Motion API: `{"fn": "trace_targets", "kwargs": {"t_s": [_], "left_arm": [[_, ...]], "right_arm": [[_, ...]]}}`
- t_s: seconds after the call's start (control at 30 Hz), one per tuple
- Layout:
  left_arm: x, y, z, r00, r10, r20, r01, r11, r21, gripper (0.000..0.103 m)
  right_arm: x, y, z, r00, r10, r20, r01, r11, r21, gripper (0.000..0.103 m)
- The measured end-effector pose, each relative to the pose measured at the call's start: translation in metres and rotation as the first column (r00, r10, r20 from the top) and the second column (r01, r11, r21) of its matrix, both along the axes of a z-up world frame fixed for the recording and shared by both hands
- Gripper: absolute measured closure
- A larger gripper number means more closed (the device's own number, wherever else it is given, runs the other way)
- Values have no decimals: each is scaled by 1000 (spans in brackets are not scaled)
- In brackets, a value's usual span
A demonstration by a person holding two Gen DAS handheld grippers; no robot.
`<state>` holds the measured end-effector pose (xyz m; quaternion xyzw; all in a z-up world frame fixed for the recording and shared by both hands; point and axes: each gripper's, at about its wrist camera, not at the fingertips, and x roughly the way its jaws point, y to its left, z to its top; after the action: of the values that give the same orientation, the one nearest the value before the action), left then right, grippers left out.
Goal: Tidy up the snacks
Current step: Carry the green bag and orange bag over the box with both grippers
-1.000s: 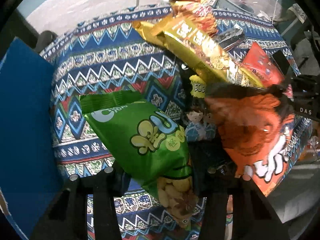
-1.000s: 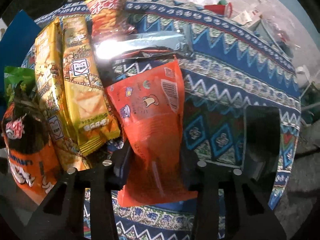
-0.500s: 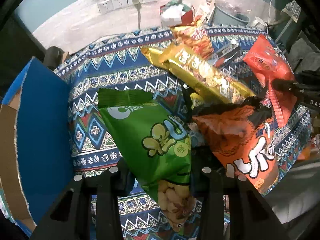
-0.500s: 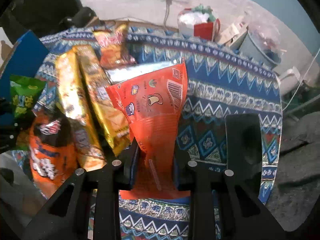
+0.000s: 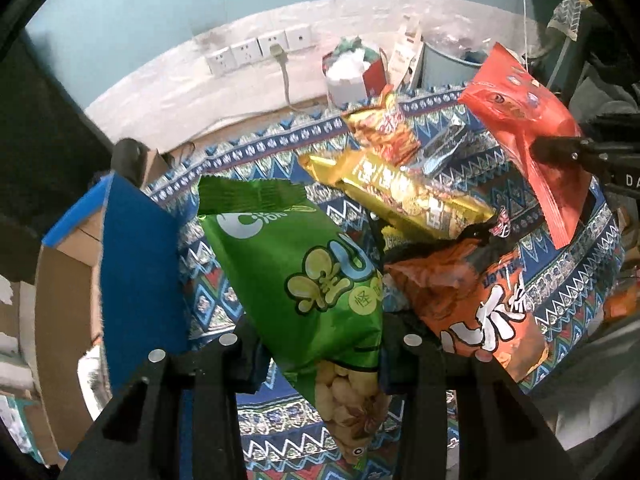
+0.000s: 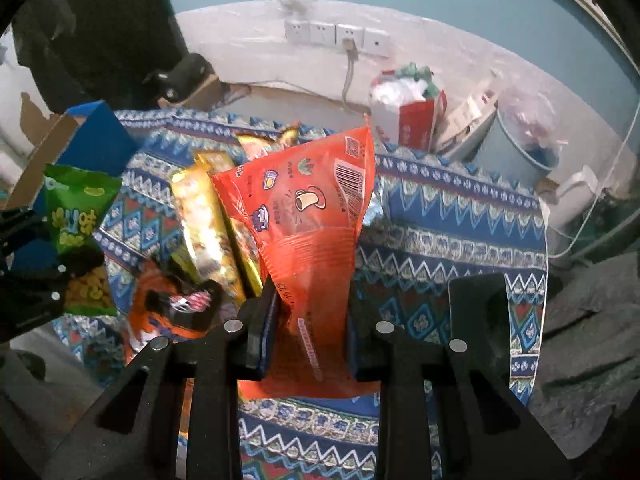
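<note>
Above the patterned surface (image 5: pixel 256 184), left gripper (image 5: pixel 320 354) clamped on green snack bag (image 5: pixel 304 272); right gripper (image 6: pixel 310 332) clamped on red packet (image 6: pixel 316 224). Other snacks (image 5: pixel 400 192) lie on cloth, blue box (image 5: pixel 136 264) at left edge.

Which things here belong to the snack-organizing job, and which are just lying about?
Part of the job:
- green snack bag, clamped in the left tool
- red snack bag, clamped in the right tool
- orange snack bag, yellow snack packs on the patterned cloth
- blue cardboard box

Lying about:
- wall sockets
- red-and-white bag
- grey bin
</note>
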<state>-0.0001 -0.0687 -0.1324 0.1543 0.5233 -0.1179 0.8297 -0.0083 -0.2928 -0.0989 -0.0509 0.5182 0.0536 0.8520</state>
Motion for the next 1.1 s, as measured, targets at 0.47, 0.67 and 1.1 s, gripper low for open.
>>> {"fn": "trace_targets", "kwargs": {"t_s": [0.47, 0.67, 1.1], "left_arm": [[-5, 16, 44, 991, -7, 132, 8, 1000, -9, 62], [-5, 28, 57, 986, 6, 169, -4, 1000, -13, 62], [-7, 74, 75, 974, 78, 212, -69, 996, -48, 62]], "right_arm": [[2, 38, 46, 993, 54, 105, -59, 997, 47, 77], [9, 57, 56, 989, 78, 124, -86, 995, 58, 77], [26, 115, 71, 975, 165, 148, -176, 982, 70, 77]]}}
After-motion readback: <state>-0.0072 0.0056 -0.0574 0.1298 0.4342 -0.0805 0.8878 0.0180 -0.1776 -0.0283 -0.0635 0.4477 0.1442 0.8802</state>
